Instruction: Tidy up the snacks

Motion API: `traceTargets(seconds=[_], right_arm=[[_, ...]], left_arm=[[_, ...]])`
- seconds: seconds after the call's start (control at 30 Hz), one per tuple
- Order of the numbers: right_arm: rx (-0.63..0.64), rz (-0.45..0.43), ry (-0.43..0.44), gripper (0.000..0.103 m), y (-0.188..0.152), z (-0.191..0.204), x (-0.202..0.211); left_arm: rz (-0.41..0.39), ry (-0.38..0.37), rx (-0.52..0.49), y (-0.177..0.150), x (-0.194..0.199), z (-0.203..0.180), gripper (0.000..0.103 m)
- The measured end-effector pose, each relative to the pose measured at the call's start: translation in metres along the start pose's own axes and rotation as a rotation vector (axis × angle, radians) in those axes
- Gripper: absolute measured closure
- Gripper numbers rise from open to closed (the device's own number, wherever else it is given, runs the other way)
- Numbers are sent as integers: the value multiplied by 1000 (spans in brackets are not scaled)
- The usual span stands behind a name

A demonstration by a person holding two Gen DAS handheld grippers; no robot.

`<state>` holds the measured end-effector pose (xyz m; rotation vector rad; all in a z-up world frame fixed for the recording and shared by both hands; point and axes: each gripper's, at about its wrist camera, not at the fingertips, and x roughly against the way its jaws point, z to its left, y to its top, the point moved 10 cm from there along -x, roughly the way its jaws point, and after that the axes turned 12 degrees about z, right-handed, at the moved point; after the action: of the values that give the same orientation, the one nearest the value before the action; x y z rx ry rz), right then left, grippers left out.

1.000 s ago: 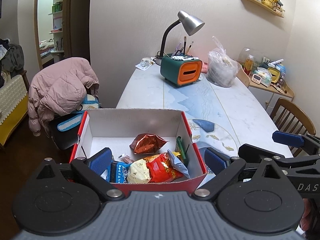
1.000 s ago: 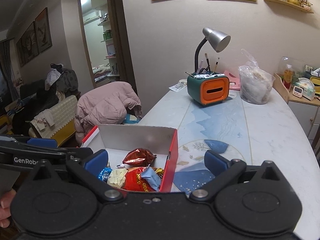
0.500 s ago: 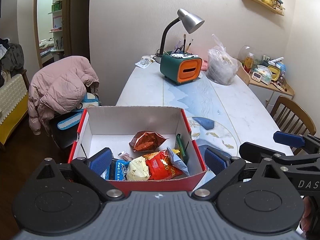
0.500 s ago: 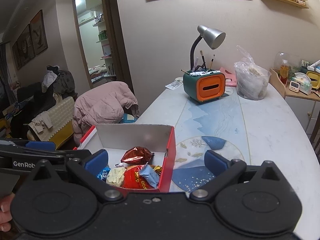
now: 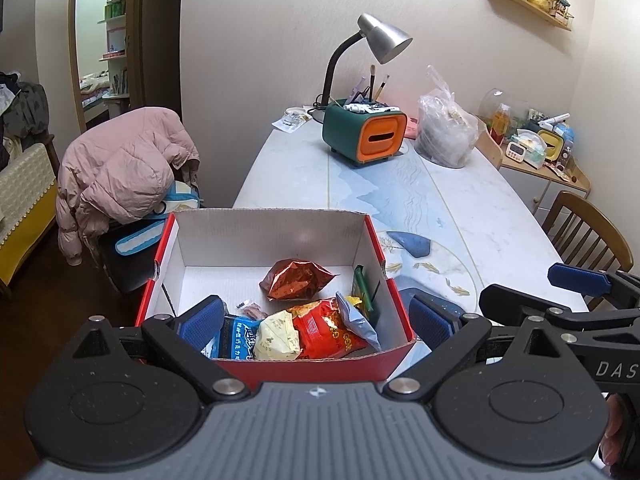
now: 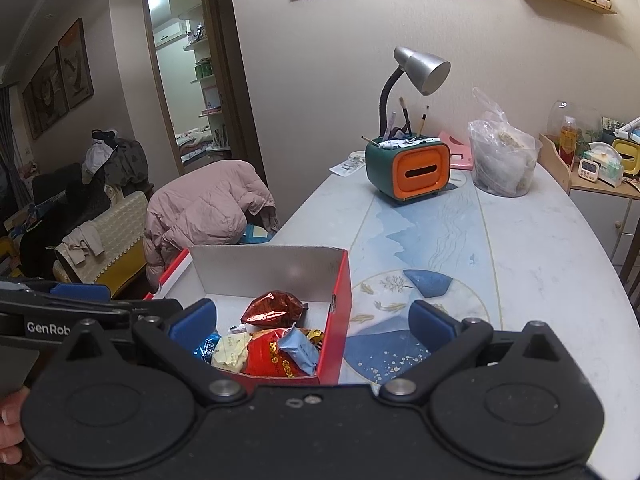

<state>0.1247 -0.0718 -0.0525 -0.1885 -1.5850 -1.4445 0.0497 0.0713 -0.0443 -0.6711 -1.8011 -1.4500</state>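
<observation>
Left wrist view — how are the left tongs [image 5: 318, 316]?
— Spread wide, holding nothing, over the near end of the red box [image 5: 394, 280].
— Right tongs [image 6: 312, 320]?
— Also spread and unloaded, just right of the box.
— Snacks?
— Inside the box: a red foil packet [image 5: 296, 279] mid-floor, a red bag [image 5: 330, 330] and a blue packet [image 5: 236, 338] at the near wall; the box sits on the worktop [image 5: 460, 208] edge

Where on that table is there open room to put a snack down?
The broad marble stretch between the red box and the plastic bag is bare. The box's back half, behind the foil packet, is free; its front is crowded with packets.
</observation>
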Motion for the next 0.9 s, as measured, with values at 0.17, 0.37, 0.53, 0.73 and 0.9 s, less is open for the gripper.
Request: traceTargets(seconds=[0.17,0.37,0.53,0.73,0.9], right_arm=[[0,1,0,0,0,0,-1],[0,0,-2,0,-1,1,-1],[0,1,-1,0,-1,1,-1],[-1,1,-1,0,0,1,-1],[-1,1,-1,0,0,1,-1]], left_arm=[[-3,6,3,0,-1,2,3],[-2,11,4,1,-1,3,3],[3,10,10,-1,-2,4,3],[4,10,10,-1,-2,4,3],[3,9,11,-2,-1,5,3]])
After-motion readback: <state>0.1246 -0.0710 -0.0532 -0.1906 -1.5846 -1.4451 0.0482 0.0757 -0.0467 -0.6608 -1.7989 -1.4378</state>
